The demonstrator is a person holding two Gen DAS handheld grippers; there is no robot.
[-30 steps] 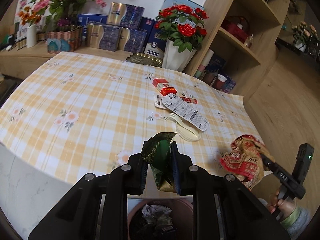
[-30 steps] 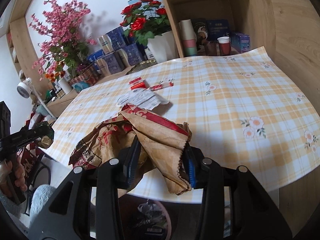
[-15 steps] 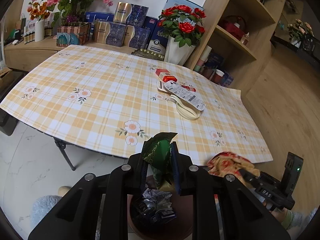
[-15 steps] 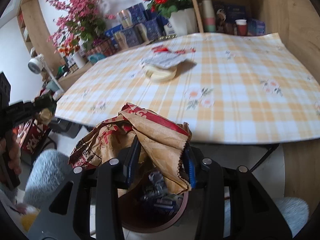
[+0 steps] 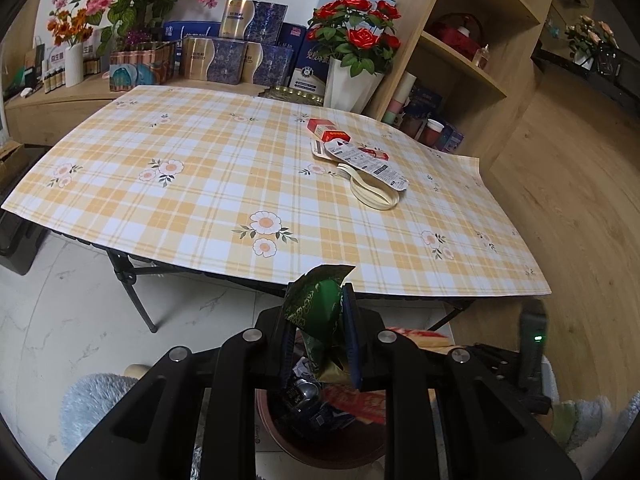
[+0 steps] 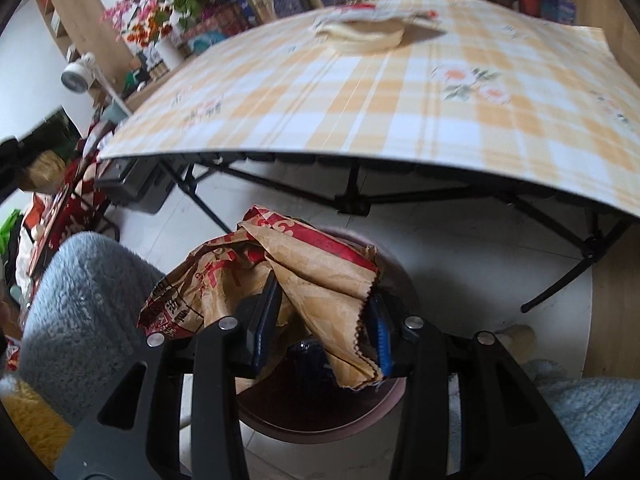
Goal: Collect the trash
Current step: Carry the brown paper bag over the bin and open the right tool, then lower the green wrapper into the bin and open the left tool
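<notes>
My left gripper [image 5: 318, 332] is shut on a green foil wrapper [image 5: 316, 308] and holds it over a round brown trash bin [image 5: 320, 444] on the floor, which holds several wrappers. My right gripper [image 6: 320, 332] is shut on a crumpled brown and red paper bag [image 6: 280, 276], low over the same bin [image 6: 320, 420]. More trash lies on the checked table [image 5: 200, 184]: a red box [image 5: 326, 130], a printed white packet [image 5: 364, 160] and a cream plastic piece [image 5: 372, 196].
The table's black folding legs [image 6: 352, 200] stand just beyond the bin. A grey fluffy slipper [image 6: 80, 312] is at the left. Flower vases [image 5: 352, 84], boxes and a wooden shelf [image 5: 460, 60] line the table's far side.
Both grippers have drawn back from the table and dropped below its edge, carrying their trash down over the bin. The right gripper is now lowest, close to the bin's mouth.
</notes>
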